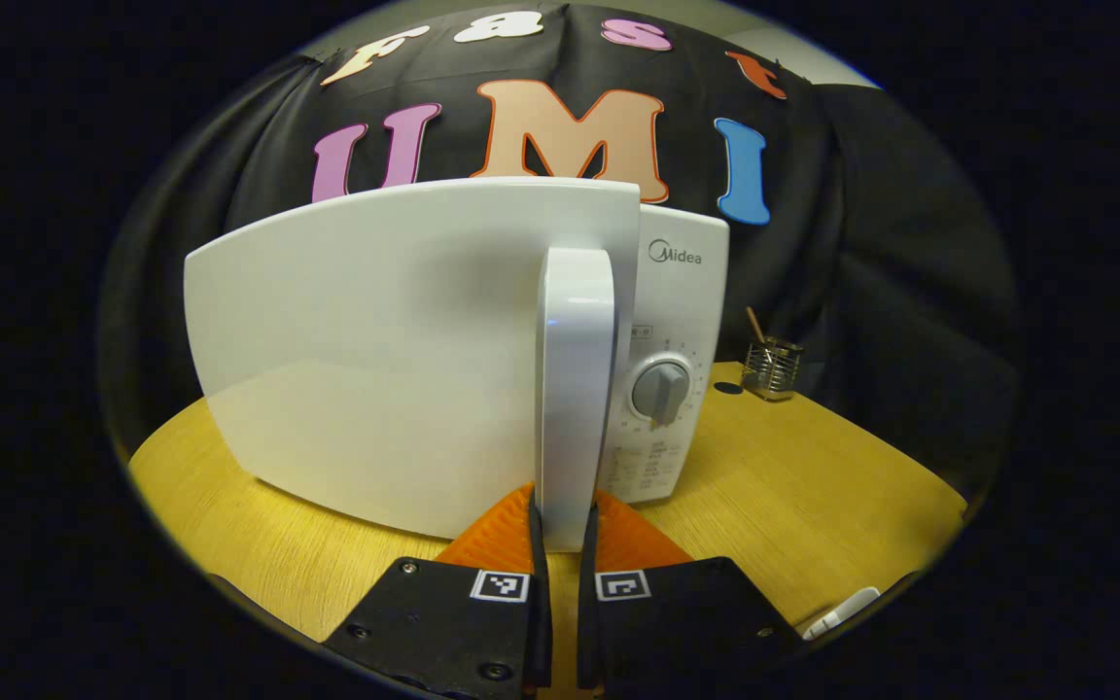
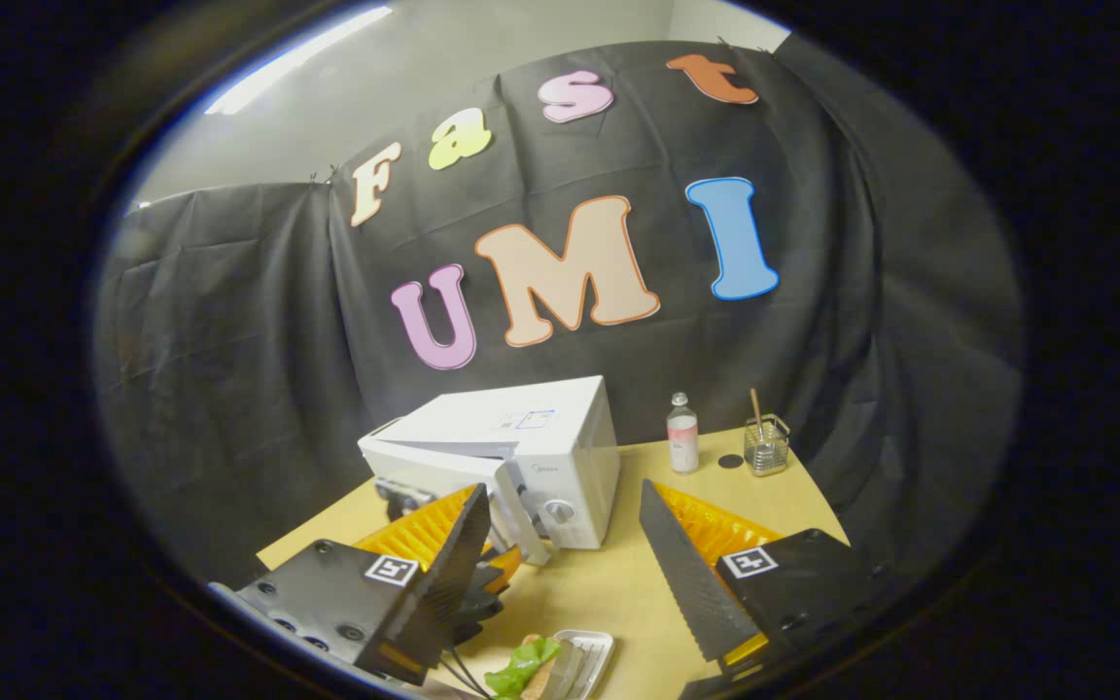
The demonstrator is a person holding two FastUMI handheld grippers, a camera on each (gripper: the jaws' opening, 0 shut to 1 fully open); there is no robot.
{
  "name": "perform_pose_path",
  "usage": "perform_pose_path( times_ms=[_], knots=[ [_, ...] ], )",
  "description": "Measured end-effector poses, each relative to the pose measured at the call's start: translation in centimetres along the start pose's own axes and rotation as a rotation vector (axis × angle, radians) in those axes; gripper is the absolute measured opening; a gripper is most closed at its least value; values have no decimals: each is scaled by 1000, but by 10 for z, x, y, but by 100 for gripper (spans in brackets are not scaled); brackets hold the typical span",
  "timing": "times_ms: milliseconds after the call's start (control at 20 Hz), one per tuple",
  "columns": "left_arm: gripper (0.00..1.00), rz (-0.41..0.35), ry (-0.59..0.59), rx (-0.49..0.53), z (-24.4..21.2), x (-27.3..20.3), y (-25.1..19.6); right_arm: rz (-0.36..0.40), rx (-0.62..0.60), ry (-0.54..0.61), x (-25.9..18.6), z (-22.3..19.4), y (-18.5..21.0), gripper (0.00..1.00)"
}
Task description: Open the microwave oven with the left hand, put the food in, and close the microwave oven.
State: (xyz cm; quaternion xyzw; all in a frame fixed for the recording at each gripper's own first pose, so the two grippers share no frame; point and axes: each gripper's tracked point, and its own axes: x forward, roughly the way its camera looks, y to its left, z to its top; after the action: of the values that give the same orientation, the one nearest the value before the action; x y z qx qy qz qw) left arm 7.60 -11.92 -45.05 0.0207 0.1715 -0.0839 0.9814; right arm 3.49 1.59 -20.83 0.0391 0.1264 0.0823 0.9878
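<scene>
- The table (image 2: pixel 609 583) is light wood and carries everything here.
- The microwave (image 2: pixel 560 457) is white and stands near the back of the table, in front of the black cloth wall.
- Its door (image 1: pixel 375 350) is swung partly open; in the left gripper view it stands well forward of the control panel with the grey dial (image 1: pixel 661 389).
- The left gripper (image 1: pixel 560 525) has its jaws clenched on the upright white door handle (image 1: pixel 575 389), one finger at each side of the handle's lower end.
- The right gripper (image 2: pixel 560 574) hangs above the table's front, its jaws released and spread wide, touching nothing.
- The food (image 2: pixel 536 666), a sandwich with a green leaf, lies on a small white tray (image 2: pixel 594 651) at the front of the table, below the right gripper and well apart from the microwave.
- A bottle (image 2: pixel 682 434) stands right of the microwave.
- A wire holder (image 2: pixel 766 445) with a stick in it stands just past the bottle.
</scene>
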Motion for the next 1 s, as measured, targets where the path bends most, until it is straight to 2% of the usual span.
perform_pose_path(
  times_ms=[350, 800, 1000],
  knots=[
    [16, -31, -30, 13, -21, -93, 34, 10, 46, 0, -23, -26, 0, 89],
    [22, 27, -31, -15, -34, -163, 87, -10, 56, 60, -28, -60, -1, 89],
    [27, 92, -46, -59, -31, -194, 122, 0, 63, 111, -25, -81, 8, 89]
  ],
)
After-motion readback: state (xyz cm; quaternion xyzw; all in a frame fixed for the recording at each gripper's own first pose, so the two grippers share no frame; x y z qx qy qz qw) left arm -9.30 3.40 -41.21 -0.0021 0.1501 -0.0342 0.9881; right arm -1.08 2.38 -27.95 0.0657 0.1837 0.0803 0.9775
